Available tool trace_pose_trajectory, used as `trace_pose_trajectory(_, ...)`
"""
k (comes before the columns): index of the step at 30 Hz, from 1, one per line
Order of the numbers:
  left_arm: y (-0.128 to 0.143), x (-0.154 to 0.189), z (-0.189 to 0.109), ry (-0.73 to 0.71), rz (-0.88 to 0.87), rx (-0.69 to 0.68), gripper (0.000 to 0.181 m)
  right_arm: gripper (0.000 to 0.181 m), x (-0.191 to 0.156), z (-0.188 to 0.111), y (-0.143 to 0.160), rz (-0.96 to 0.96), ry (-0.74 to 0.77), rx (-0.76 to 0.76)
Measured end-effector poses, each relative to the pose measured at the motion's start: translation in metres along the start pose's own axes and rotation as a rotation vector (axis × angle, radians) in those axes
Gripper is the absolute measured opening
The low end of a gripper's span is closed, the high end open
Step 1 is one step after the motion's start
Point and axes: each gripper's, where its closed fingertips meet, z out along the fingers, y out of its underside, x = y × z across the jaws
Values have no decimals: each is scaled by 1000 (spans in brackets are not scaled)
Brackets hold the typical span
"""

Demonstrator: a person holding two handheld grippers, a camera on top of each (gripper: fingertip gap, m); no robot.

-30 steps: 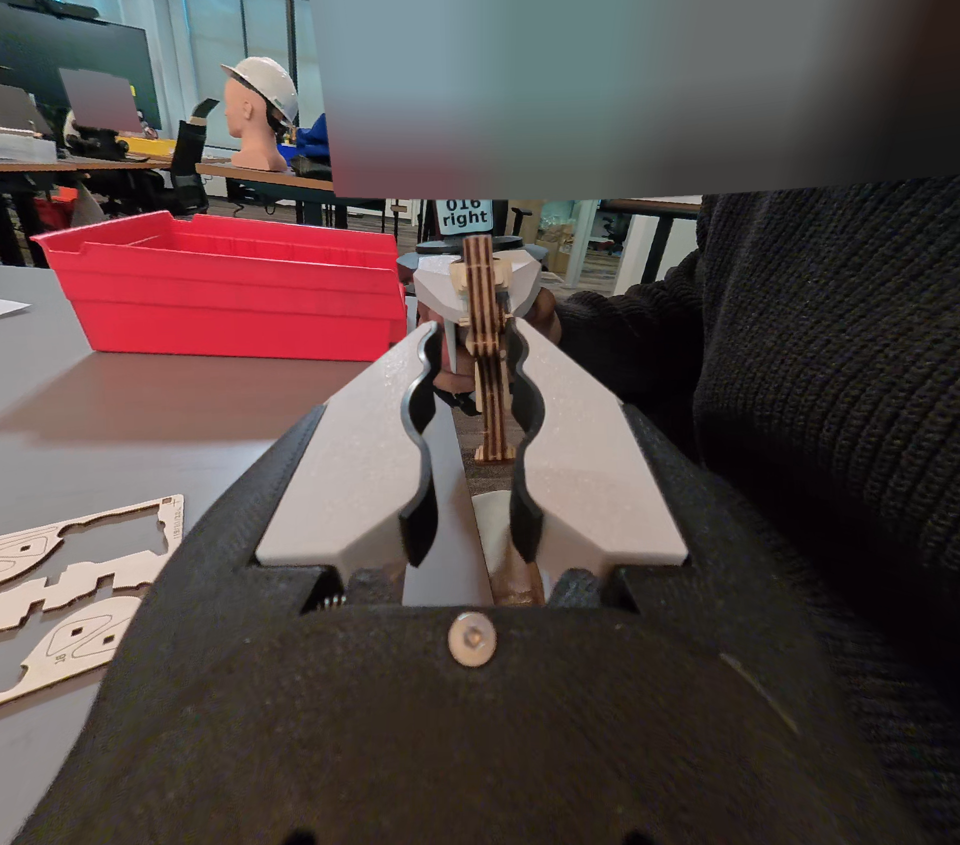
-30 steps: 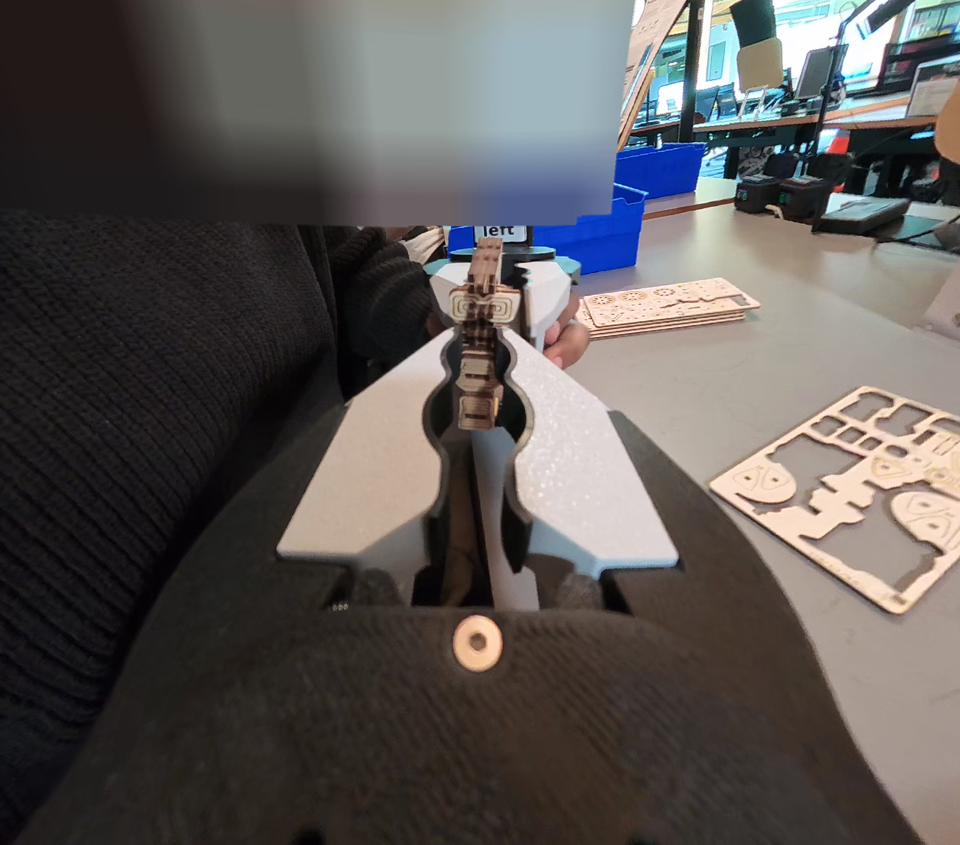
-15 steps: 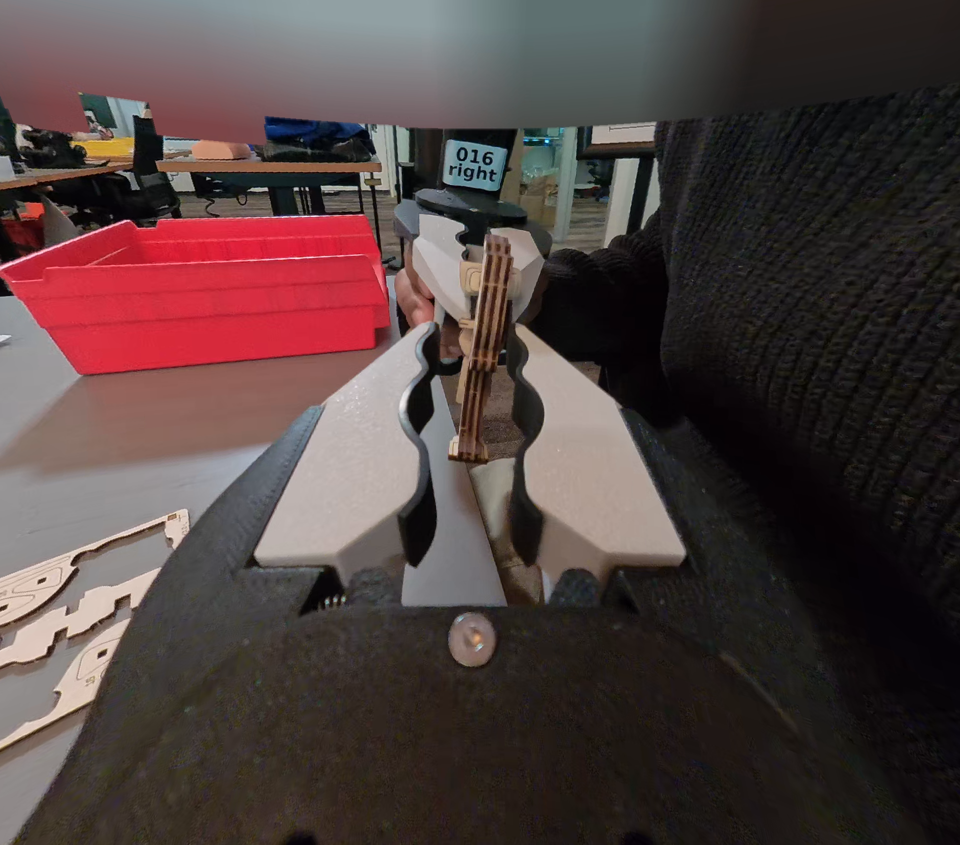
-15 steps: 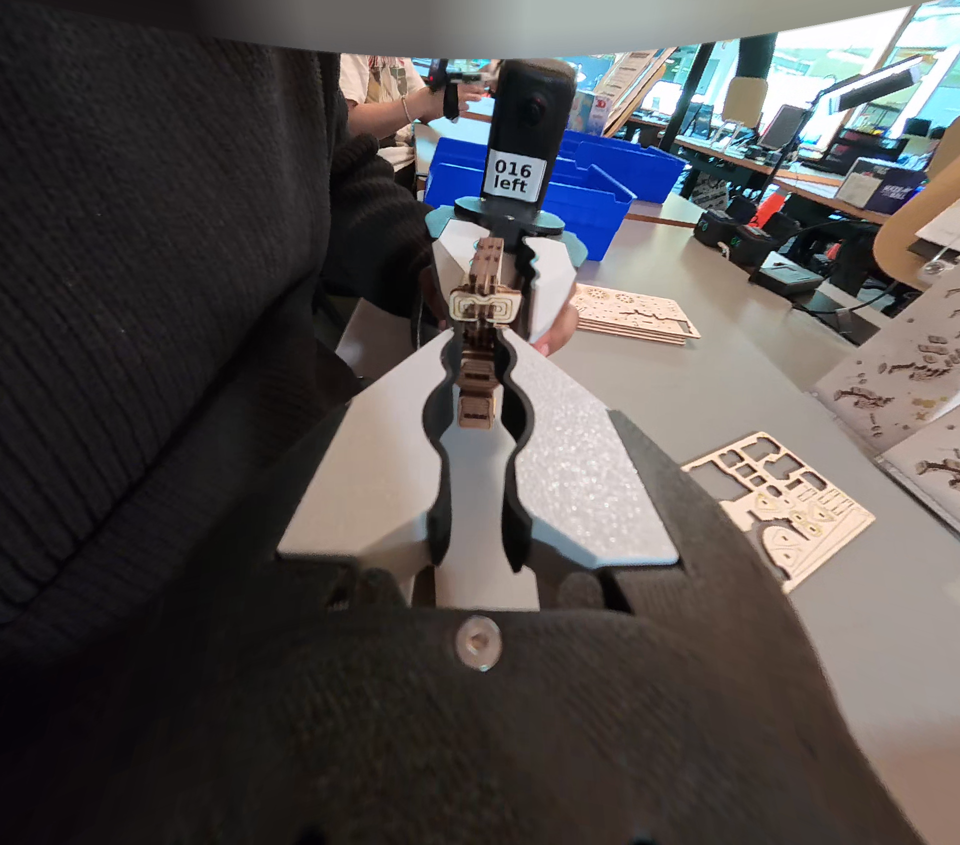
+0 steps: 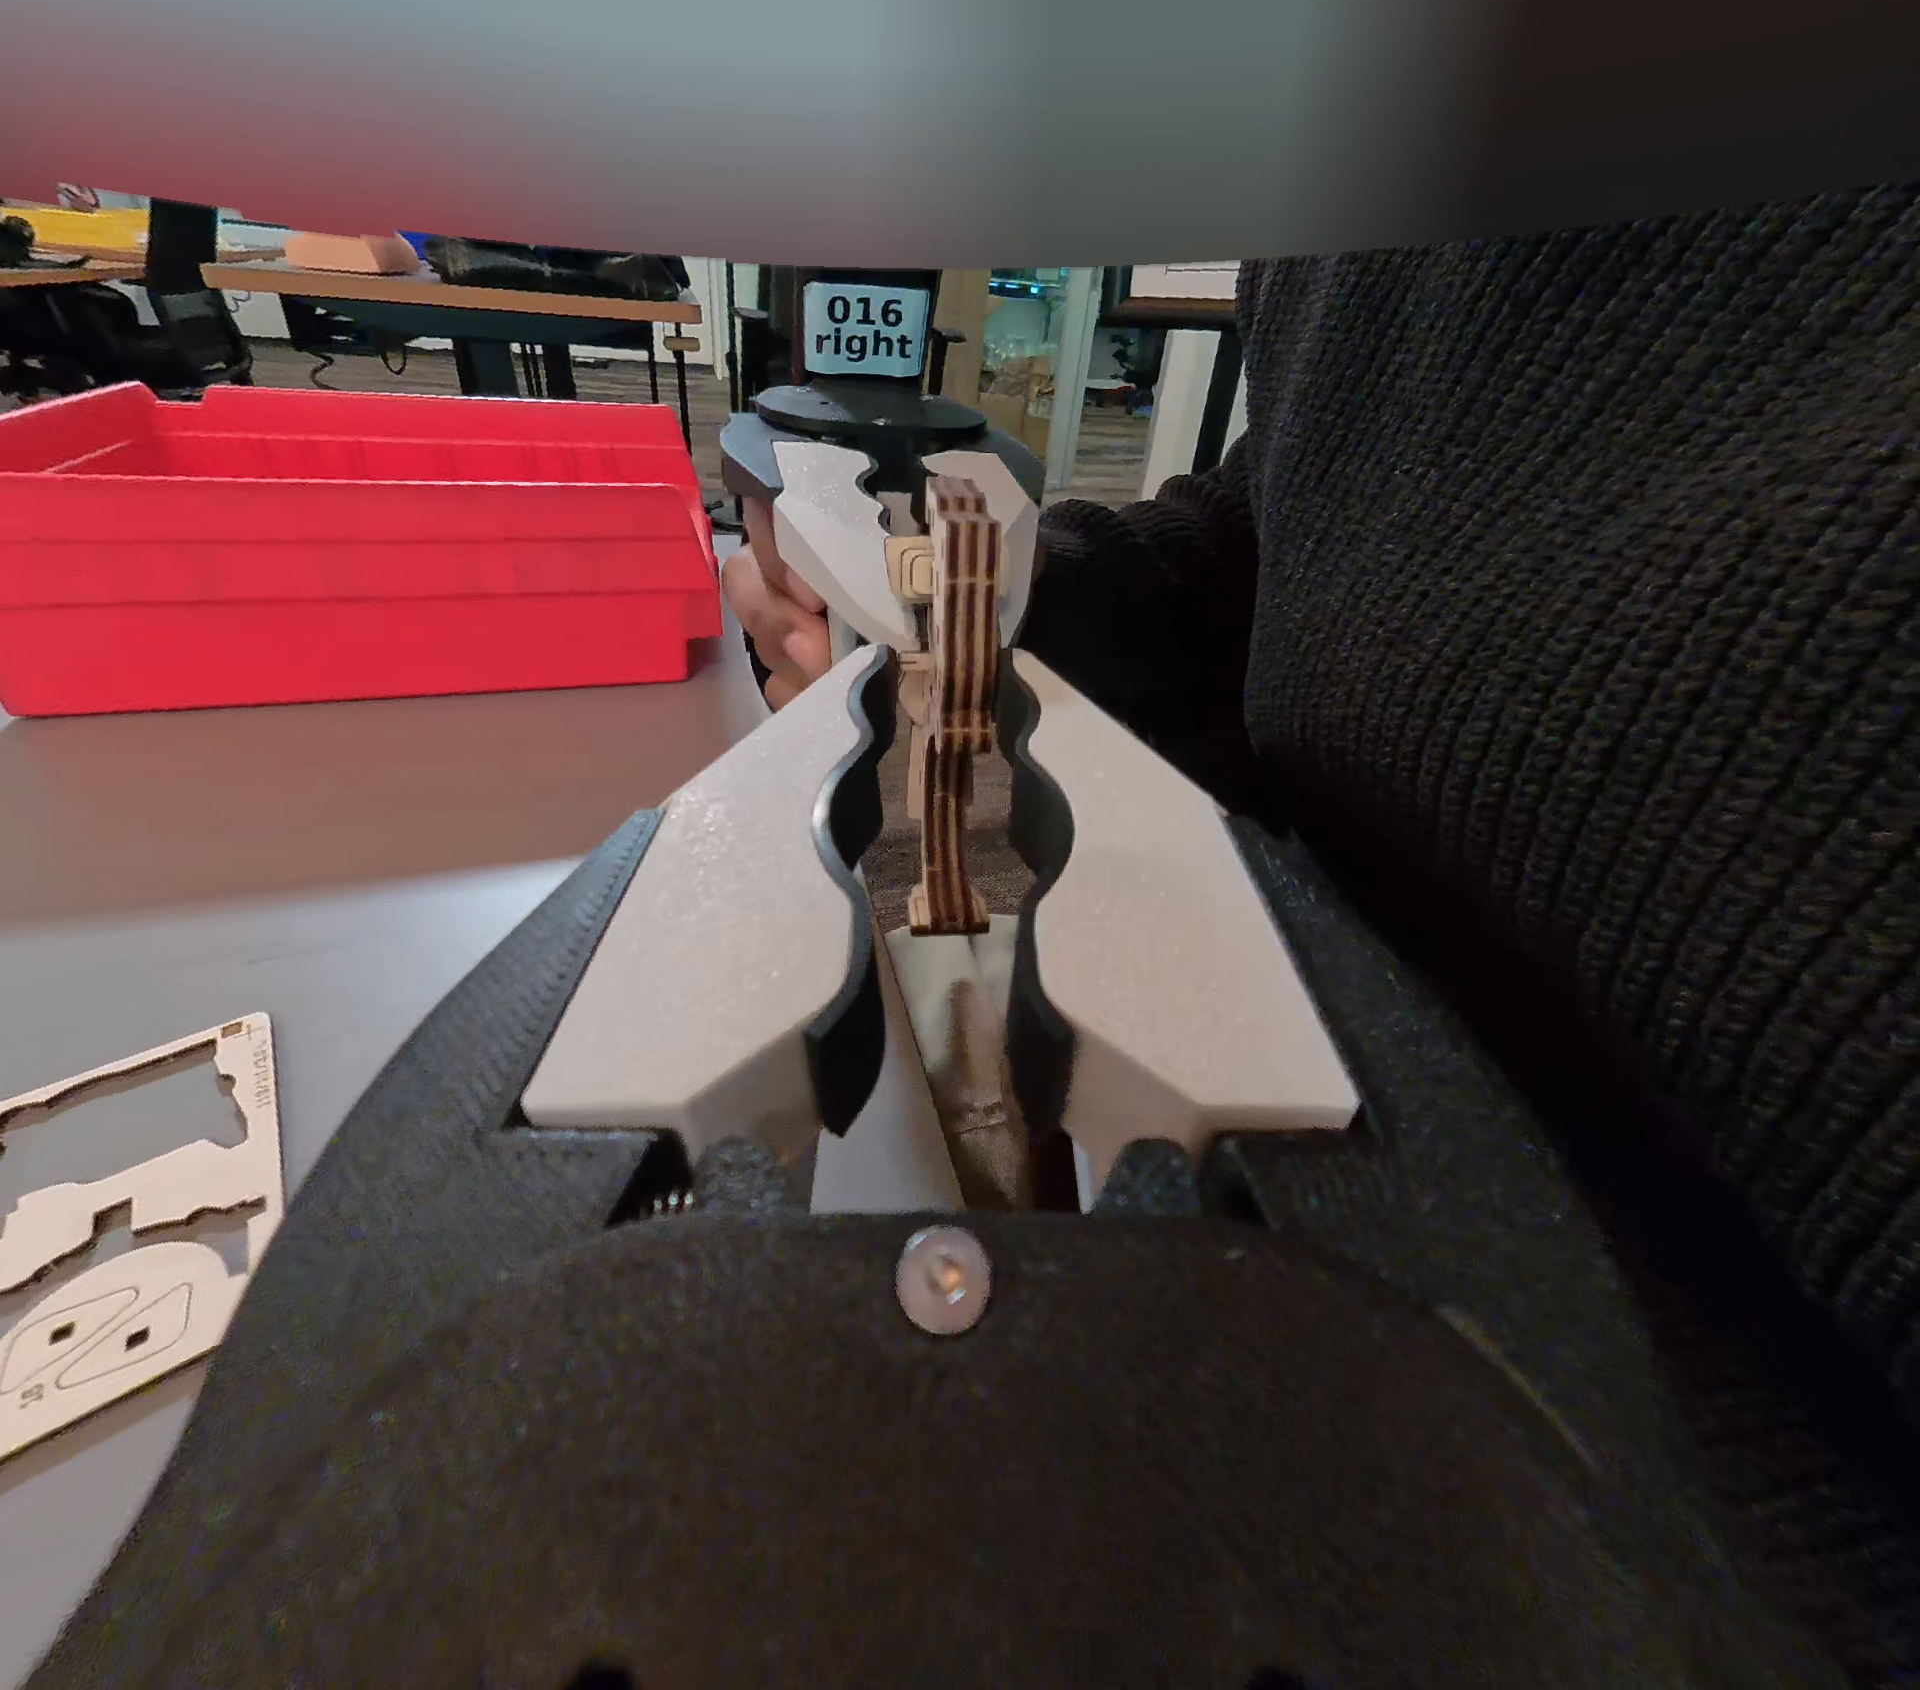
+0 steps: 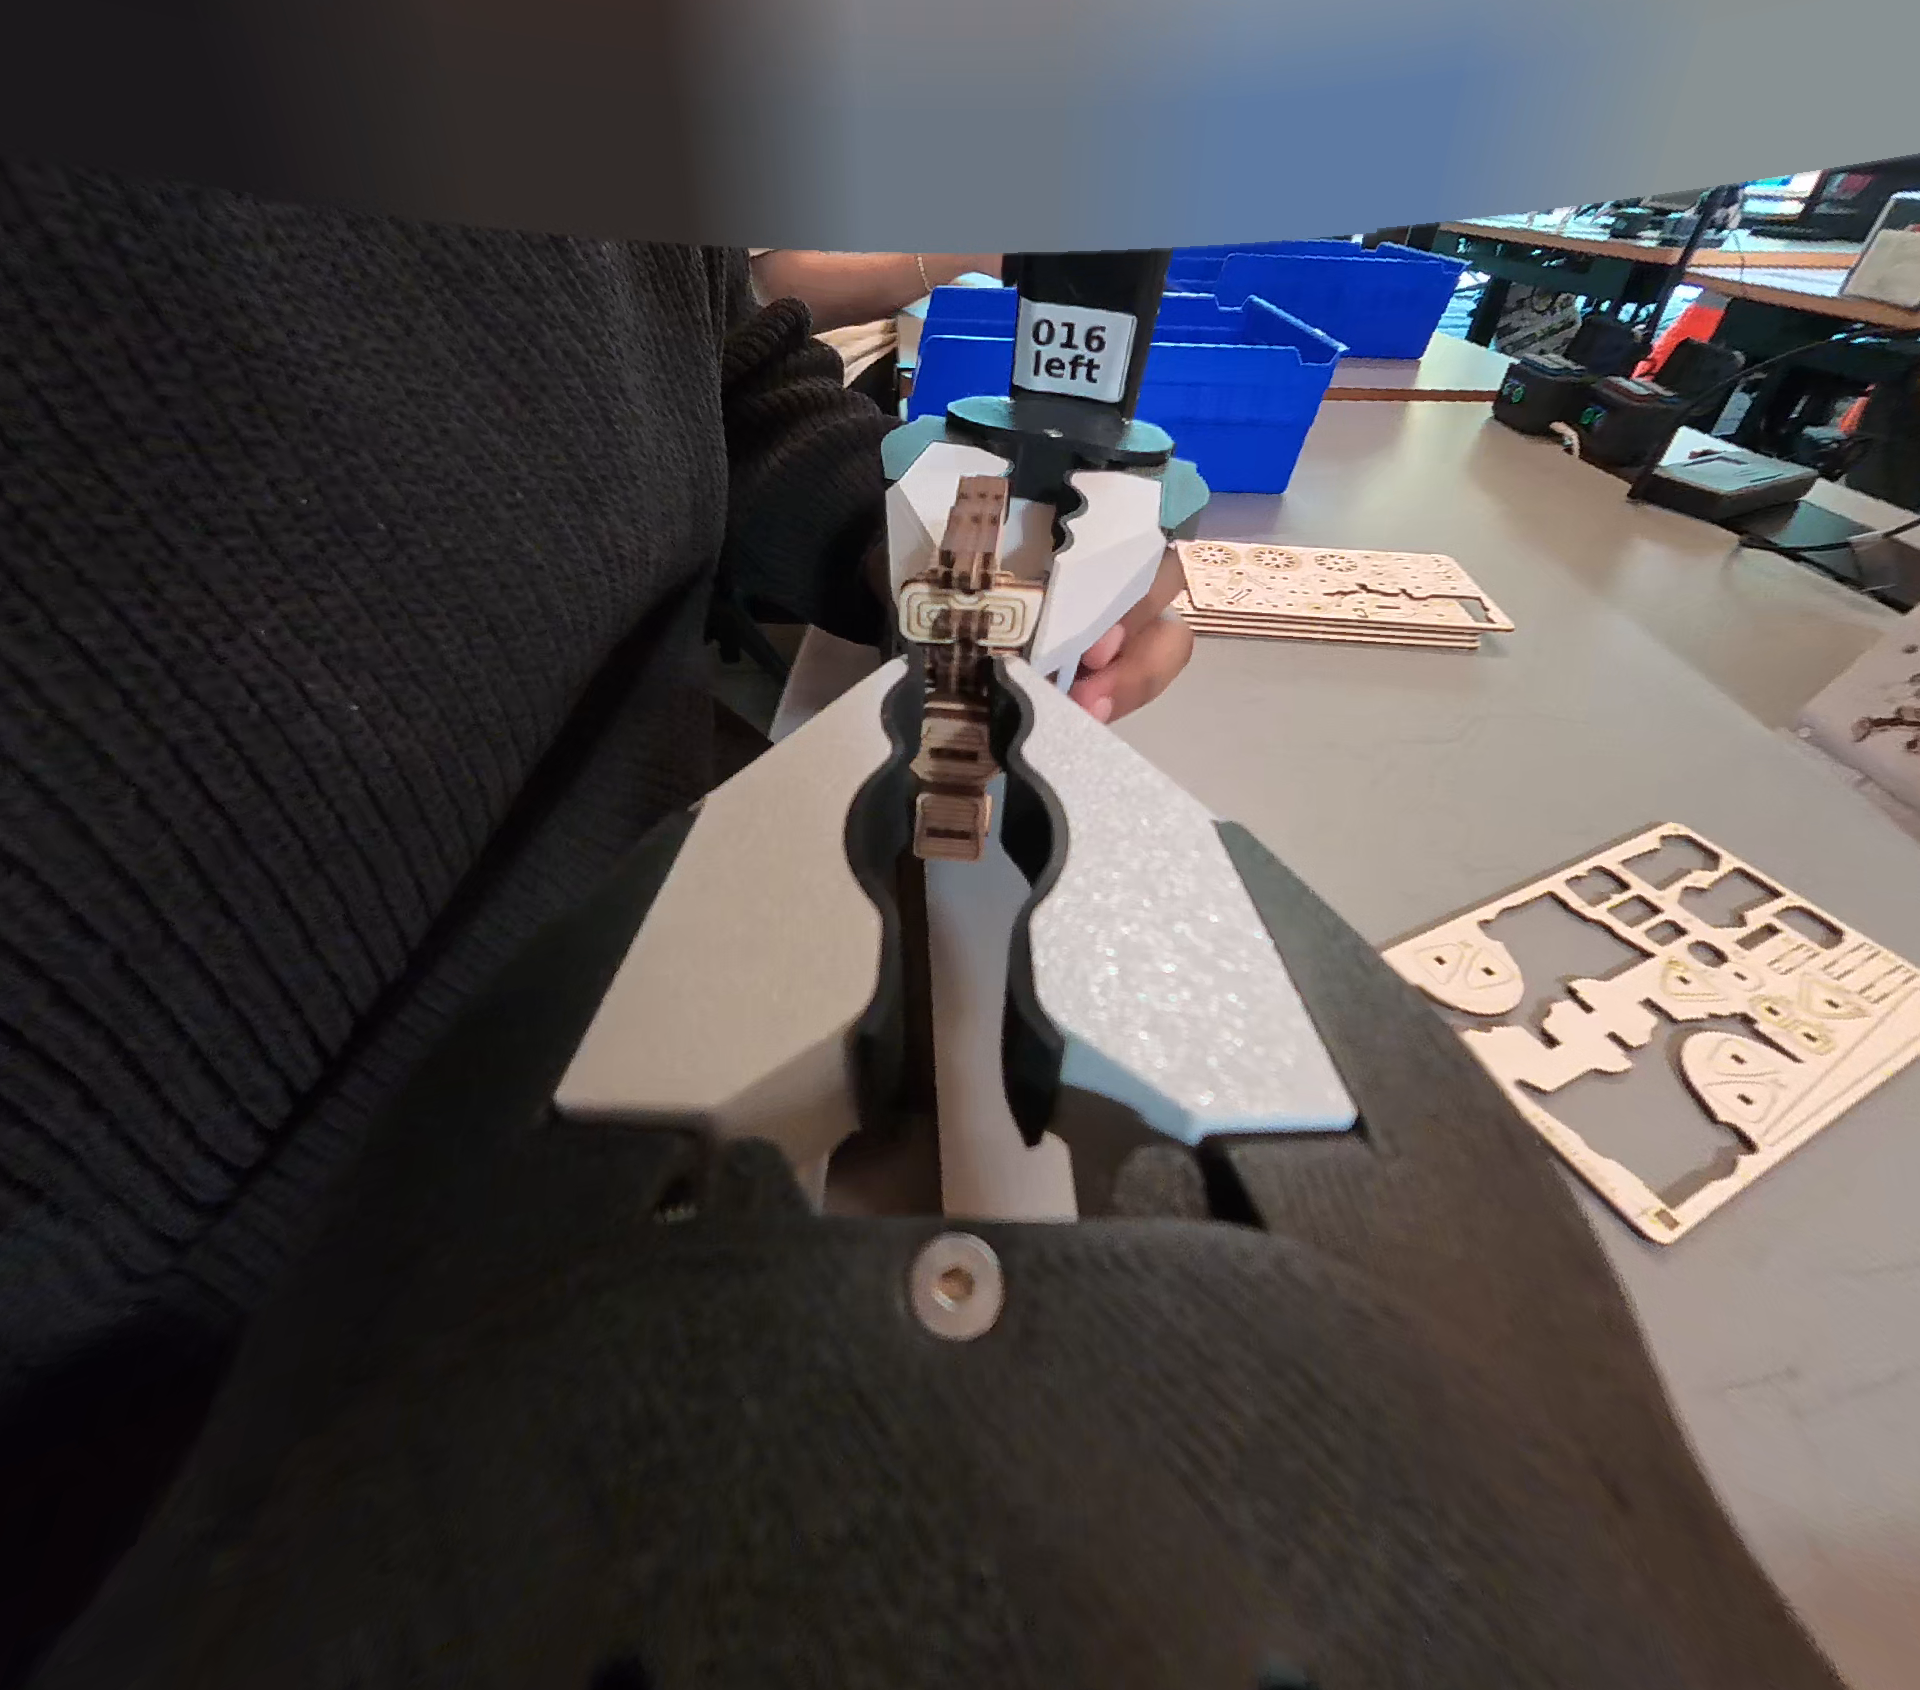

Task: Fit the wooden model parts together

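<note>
Grey table carries a punched-out wooden sheet; beyond that sheet, a stack of uncut sheets, then blue bins; red bin elsewhere.

Honestly a lot got lost here. The red bin ran off the left edge, and so did the cutout sheet on the table. The bottom end of the wooden model dipped between the left tongs, so its grip point couldn't be made out. In the right wrist view the other cutout sheet got clipped at the right edge, and the stacked sheets were too small to read any detail. The blue bins sat partly behind the far tongs.
</note>
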Motion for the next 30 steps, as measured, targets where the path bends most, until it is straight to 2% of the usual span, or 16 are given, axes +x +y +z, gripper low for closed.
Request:
trace_pose_trajectory(6, -1, 1, 1, 10, -24, 0, 16, 10, -1, -1, -1, 8, -9, 7)
trace_pose_trajectory(12, -1, -1, 2, 5, -72, 7, 16, 11, 1, -2, -2, 166, -67, 45)
trace_pose_trajectory(18, 2, -5, 2, -3, -134, -22, 17, 11, 4, -3, 1, 229, -83, 48)
trace_pose_trajectory(30, 9, -6, 3, 4, -127, -68, 19, 11, 4, -4, 5, 376, -145, 51)
